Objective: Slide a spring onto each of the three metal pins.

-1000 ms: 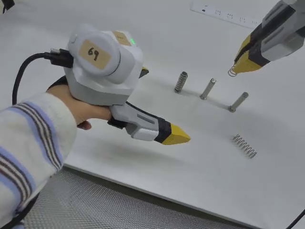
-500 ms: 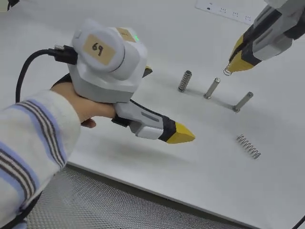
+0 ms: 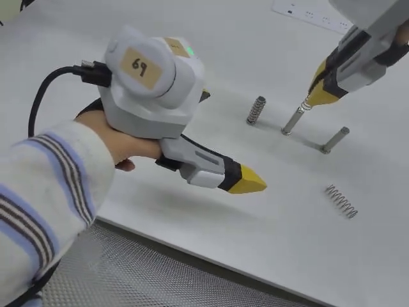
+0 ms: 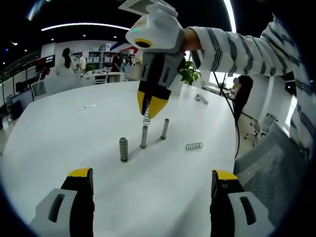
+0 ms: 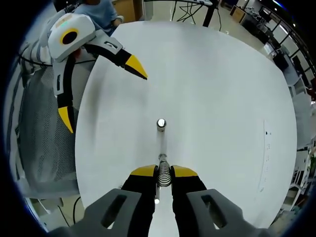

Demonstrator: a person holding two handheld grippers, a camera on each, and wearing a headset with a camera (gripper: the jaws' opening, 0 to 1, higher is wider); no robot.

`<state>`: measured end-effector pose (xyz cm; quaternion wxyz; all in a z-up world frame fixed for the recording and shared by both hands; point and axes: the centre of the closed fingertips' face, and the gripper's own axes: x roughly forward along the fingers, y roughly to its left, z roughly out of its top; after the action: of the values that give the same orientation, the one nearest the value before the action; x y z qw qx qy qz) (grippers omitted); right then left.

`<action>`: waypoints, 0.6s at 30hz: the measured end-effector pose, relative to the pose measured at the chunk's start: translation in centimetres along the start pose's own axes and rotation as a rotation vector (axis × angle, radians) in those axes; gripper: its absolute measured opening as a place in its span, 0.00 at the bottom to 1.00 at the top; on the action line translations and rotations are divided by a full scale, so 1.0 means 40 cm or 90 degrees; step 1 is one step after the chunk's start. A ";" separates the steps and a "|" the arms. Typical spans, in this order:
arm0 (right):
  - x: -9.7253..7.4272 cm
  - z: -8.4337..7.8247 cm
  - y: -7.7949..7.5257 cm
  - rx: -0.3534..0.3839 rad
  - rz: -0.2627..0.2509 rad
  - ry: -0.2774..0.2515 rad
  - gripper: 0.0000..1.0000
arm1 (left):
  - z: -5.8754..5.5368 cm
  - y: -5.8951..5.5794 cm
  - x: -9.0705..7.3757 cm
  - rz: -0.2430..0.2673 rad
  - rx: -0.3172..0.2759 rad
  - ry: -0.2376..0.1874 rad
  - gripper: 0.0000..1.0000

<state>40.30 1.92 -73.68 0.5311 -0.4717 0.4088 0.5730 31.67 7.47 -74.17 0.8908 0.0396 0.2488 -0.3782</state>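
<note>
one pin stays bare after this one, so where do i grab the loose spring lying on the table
Probably near one end of the loose silver coil spring, coming from above with the jaws closing across its coils. It lies flat on its side on the white table, so only its top and flanks are reachable. Holding one end leaves the other open to go over the bare upright metal pin.

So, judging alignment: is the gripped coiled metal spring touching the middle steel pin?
Touching: in left gripper view, coiled metal spring meets middle steel pin, no gap.
</note>
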 end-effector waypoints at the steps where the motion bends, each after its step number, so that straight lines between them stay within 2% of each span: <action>1: 0.000 0.000 0.002 -0.001 -0.001 0.001 0.08 | 0.000 0.000 0.000 0.001 0.000 -0.001 0.98; 5: 0.003 0.000 0.004 -0.002 0.000 0.003 0.08 | -0.006 0.005 -0.001 0.002 -0.001 0.004 0.98; 9: 0.006 0.009 0.009 0.007 0.010 -0.008 0.08 | -0.009 0.004 0.001 0.000 -0.004 0.003 0.98; 14: 0.014 0.003 0.001 0.003 0.011 0.004 0.08 | -0.002 0.001 0.000 -0.003 -0.010 -0.007 0.97; 18: 0.027 -0.002 0.015 0.007 0.016 0.009 0.08 | -0.002 0.004 0.000 -0.003 -0.011 -0.007 0.96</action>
<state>39.71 2.03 -74.78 0.5233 -0.4677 0.4215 0.5742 31.76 7.61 -74.25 0.8915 0.0296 0.2474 -0.3784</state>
